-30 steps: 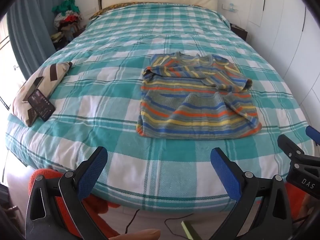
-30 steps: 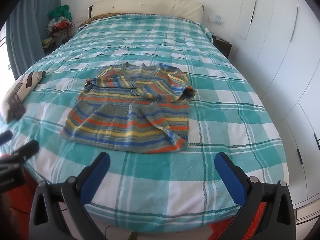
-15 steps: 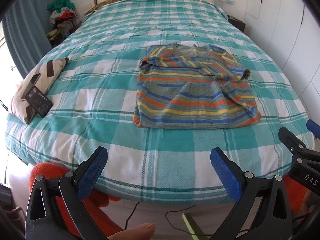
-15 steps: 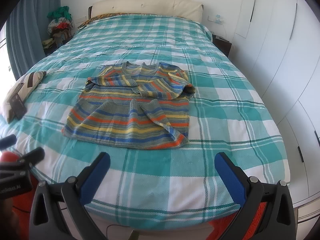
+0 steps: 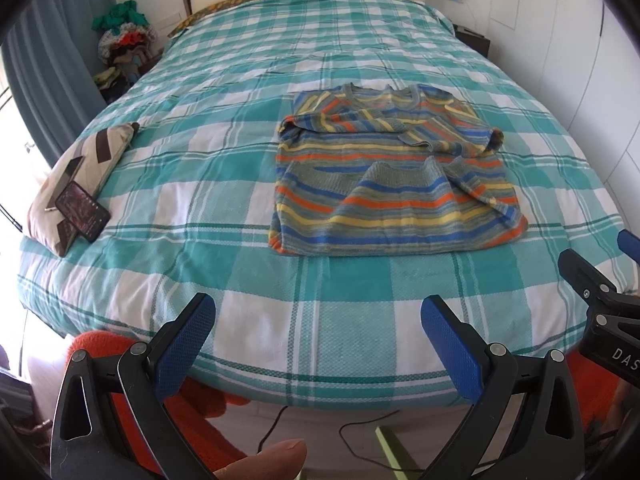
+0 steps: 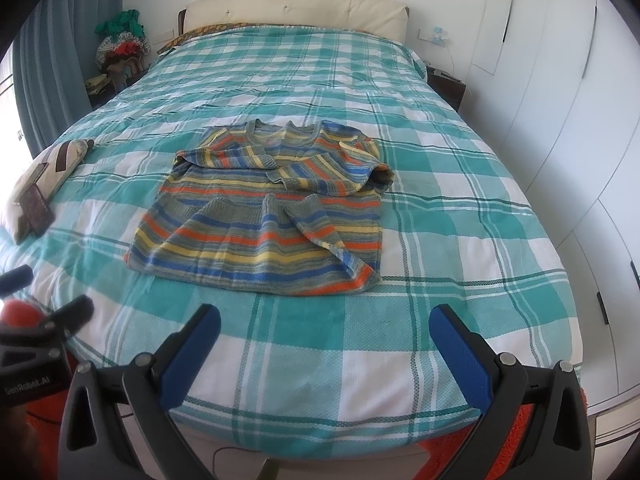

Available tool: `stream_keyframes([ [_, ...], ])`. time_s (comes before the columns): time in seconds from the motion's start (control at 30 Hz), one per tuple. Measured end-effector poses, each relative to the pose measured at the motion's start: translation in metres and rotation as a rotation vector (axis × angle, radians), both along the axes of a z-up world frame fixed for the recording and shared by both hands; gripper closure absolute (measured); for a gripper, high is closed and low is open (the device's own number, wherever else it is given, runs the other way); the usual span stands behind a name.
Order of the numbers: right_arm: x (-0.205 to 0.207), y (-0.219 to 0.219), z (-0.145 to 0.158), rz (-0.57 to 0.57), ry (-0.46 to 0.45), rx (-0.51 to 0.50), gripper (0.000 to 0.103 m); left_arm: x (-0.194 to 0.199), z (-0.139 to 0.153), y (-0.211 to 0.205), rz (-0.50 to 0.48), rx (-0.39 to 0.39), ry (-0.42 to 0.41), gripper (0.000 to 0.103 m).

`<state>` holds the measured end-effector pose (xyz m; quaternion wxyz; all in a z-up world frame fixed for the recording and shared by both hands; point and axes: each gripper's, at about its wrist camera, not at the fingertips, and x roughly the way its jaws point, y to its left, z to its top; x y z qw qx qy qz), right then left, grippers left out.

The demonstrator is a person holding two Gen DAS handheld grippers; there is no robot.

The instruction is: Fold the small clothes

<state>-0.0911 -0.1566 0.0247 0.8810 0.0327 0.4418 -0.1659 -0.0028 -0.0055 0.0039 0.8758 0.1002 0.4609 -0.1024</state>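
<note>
A striped sweater (image 5: 394, 178) in grey, blue, orange and yellow lies flat on the teal plaid bed (image 5: 224, 152), both sleeves folded in across its front. The right wrist view shows the same sweater (image 6: 268, 208) mid-bed. My left gripper (image 5: 316, 324) hovers open over the bed's foot edge, well short of the sweater's hem. My right gripper (image 6: 326, 330) is open too, also back at the foot edge, with nothing between its blue pads. Each gripper shows at the other view's side edge.
A beige cushion (image 5: 80, 176) with a phone (image 5: 82, 210) leaning on it rests at the bed's left edge. A cream headboard (image 6: 296, 10) is at the far end, white wardrobe doors (image 6: 560, 100) on the right, a clothes pile (image 5: 122, 40) far left. Orange rug (image 5: 188, 404) and cables lie below.
Both grippers have moved a little forward and higher toward the bed, so the sweater sits lower and nearer in each view. Both stay open. The sweater has not moved.
</note>
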Motion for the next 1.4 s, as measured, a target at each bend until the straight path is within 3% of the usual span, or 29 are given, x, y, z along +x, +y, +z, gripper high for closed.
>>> stream_keyframes([
  [1.4, 0.005, 0.006, -0.010, -0.005, 0.043, -0.026, 0.000, -0.003, -0.011, -0.003, -0.011, 0.032, 0.016, 0.000],
])
